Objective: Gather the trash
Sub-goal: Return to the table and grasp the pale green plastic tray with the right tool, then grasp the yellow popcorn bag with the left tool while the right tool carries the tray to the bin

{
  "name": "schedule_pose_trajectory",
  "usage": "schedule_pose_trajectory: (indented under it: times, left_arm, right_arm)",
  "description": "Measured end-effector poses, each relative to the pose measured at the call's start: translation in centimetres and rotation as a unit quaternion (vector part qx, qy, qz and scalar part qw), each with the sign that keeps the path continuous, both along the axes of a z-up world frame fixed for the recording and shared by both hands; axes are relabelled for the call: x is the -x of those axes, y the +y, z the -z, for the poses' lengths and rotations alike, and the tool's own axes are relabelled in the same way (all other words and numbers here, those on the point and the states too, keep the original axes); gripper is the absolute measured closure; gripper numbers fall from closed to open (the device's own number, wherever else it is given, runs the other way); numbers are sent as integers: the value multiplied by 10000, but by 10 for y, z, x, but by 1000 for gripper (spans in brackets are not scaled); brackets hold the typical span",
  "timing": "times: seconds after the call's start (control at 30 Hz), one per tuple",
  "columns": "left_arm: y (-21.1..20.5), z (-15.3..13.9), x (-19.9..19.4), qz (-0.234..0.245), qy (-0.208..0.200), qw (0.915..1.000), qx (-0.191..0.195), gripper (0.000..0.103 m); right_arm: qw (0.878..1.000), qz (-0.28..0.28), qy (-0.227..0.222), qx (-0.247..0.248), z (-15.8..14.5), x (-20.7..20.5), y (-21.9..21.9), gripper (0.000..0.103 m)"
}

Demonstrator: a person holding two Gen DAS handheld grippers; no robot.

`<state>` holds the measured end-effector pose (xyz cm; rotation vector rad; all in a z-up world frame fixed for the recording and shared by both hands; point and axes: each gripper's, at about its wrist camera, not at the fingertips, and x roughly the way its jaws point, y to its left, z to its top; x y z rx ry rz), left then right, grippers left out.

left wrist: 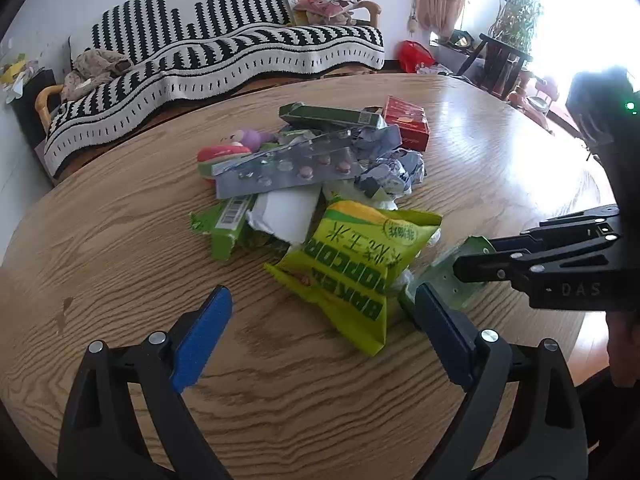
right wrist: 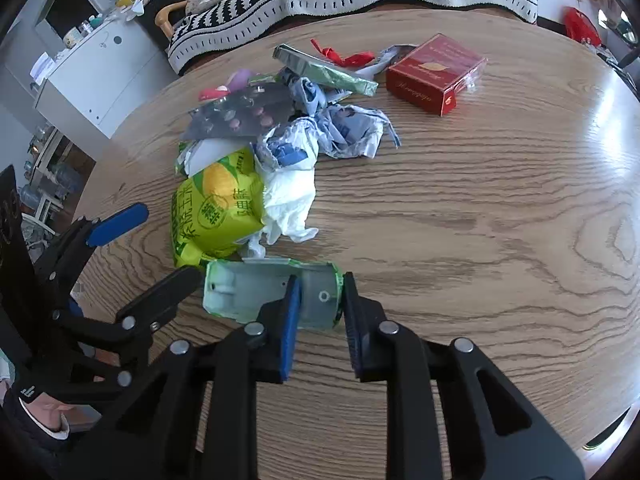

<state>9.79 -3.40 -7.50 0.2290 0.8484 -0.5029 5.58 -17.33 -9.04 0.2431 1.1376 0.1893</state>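
A heap of trash lies on the round wooden table [left wrist: 120, 248]. It holds a yellow-green popcorn bag [left wrist: 352, 264] [right wrist: 218, 208], a foil pill blister [left wrist: 284, 168] [right wrist: 240, 116], crumpled blue-white wrappers [right wrist: 340, 124], white tissue [right wrist: 288, 200], a green box [left wrist: 332, 116] and a red box [left wrist: 408, 122] [right wrist: 434, 74]. My right gripper [right wrist: 320, 300] is shut on a flattened pale green carton [right wrist: 256, 292] [left wrist: 448, 276] at the heap's near edge. My left gripper [left wrist: 322, 312] is open and empty, its fingers either side of the popcorn bag's near end.
A sofa with a black-and-white striped blanket [left wrist: 224, 48] stands beyond the table. A white cabinet [right wrist: 96, 76] is at the left. A red bag [left wrist: 414, 56] and a plant stand [left wrist: 508, 56] are at the back right by a bright window.
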Motion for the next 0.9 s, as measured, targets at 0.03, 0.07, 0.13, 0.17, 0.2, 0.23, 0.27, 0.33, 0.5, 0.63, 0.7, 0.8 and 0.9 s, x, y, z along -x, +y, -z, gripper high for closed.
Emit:
schedule_pose_trajectory:
  times: [0.03,0.07,0.13,0.17,0.2,0.23,0.27,0.33,0.5,0.63,0.7,0.8,0.9]
  left_arm:
    - [-2,0,-1,9,3,10000,-3,13]
    - [-5,1,-2,9,5,10000,-2,13]
    - [-8,2,-4,11,18,10000,8,13]
    - [-10,3,-5,23,33,10000,12,13]
    - [-11,4,-5,41,35,10000,1,13]
    - [-13,5,-6,42,23,10000,-30,13]
    - [-15,8,-8,16,12,10000,-82,13]
    - [-16,12,-12,-16,55,9999,-89,13]
    - [-18,13,-17,-92,173,9998,-8,28]
    - [-23,6,-7,18,48,9998,-216,39]
    - [-22,-1,-1,102,8,9997,-234,39]
    - [-17,-11,7,77,-72,9997,-208,40]
    - [-11,-19,13,-46,-108,9998,-181,40]
  right_arm:
    - [10000,-10,-32,49,-3,1,-1,83]
    - [9999,-17,-66,90,-7,2,-2,84]
    - [9999,14,-117,121,-13,7,-10,86]
    - [9999,55,-128,87,-16,10,-17,87]
    - [9999,75,-132,61,-18,11,-20,88]
    - [9998,129,-154,42,-21,15,-28,89]
    - [9997,154,-165,48,-22,16,-32,89]
    - [9996,211,-181,31,-25,21,-42,89]
    - [9994,269,-212,24,-28,30,-56,89]
    - [9991,311,-291,-17,-34,33,-62,89]
    - [9989,340,-321,-47,-38,33,-64,89]
    - [9985,385,-384,-93,-43,36,-68,89]
    - [9981,413,-442,-120,-48,38,-71,89]
